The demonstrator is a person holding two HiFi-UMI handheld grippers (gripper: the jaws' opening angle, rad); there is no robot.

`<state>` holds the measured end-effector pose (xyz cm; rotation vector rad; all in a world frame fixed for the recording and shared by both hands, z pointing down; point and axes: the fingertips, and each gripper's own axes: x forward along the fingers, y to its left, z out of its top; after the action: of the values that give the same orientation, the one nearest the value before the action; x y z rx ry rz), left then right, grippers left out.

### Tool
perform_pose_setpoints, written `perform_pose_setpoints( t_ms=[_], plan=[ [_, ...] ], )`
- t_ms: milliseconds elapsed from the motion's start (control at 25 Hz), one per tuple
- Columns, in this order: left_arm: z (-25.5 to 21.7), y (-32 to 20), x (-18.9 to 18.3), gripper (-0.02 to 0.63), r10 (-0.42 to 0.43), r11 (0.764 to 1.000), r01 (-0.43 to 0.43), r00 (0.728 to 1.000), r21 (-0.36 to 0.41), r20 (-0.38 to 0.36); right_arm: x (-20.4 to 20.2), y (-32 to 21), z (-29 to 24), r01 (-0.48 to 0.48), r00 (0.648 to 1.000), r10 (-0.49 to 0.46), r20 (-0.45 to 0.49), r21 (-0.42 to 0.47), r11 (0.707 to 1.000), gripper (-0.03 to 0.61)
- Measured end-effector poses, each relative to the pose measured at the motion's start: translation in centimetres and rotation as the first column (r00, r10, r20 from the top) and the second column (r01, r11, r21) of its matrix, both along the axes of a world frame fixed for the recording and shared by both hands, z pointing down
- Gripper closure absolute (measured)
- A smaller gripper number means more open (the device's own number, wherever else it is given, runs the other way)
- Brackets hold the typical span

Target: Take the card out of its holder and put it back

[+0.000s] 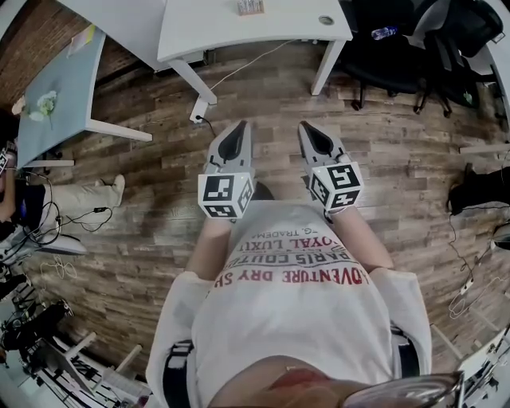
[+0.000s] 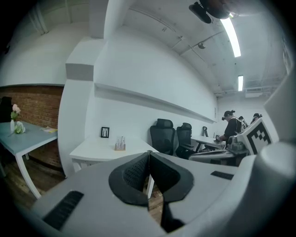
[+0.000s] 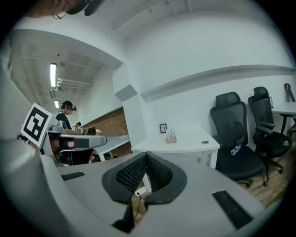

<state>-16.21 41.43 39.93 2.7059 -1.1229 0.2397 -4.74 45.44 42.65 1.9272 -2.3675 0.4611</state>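
Observation:
The card holder [image 1: 249, 7] is a small wooden stand with cards upright in it, on the white desk [image 1: 239, 36] ahead of me. It also shows in the left gripper view [image 2: 120, 145] and in the right gripper view [image 3: 171, 137], beside a small black picture frame [image 3: 163, 128]. Both grippers hang side by side over the wooden floor, well short of the desk. The left gripper [image 1: 239, 125] has its jaws shut with nothing between them [image 2: 149, 153]. The right gripper [image 1: 305, 126] is likewise shut and empty [image 3: 146, 154].
Black office chairs [image 1: 398, 56] stand right of the desk, one with a water bottle [image 3: 236, 149] on its seat. A grey table [image 1: 56, 88] with flowers is at the left. A power strip [image 1: 198, 110] and cables lie under the desk. People sit at desks to both sides.

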Motion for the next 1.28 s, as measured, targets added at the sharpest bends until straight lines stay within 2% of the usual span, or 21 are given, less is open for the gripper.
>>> perform_pose_setpoints(
  t_ms=[280, 560, 760, 1080, 1280],
  plan=[
    [1.4, -3.0, 0.2, 0.589, 0.011, 0.999, -0.010, 1.000, -0.032, 0.016, 0.7, -2.7, 0.8, -0.022, 0.999, 0.023, 0.047, -0.026, 0.999, 0.552],
    [1.3, -10.3, 2.3, 0.589, 0.083, 0.996, -0.083, 0.996, -0.036, -0.011, 1.7, -8.5, 0.9, -0.065, 0.997, 0.067, 0.043, -0.040, 0.997, 0.552],
    [1.1, -16.1, 3.5, 0.589, 0.143, 0.989, -0.144, 0.989, -0.039, -0.027, 2.4, -14.9, 0.3, -0.090, 0.995, 0.092, 0.028, -0.048, 0.995, 0.552],
    [1.0, -27.8, 1.5, 0.589, 0.143, 0.989, -0.144, 0.989, -0.029, -0.041, 1.6, -25.5, 1.0, -0.140, 0.989, 0.143, 0.042, -0.059, 0.988, 0.552],
    [1.7, -32.7, 0.2, 0.589, 0.139, 0.989, -0.141, 0.989, -0.039, -0.045, 1.1, -29.9, 1.7, -0.166, 0.984, 0.170, 0.052, -0.072, 0.984, 0.552]
  ],
)
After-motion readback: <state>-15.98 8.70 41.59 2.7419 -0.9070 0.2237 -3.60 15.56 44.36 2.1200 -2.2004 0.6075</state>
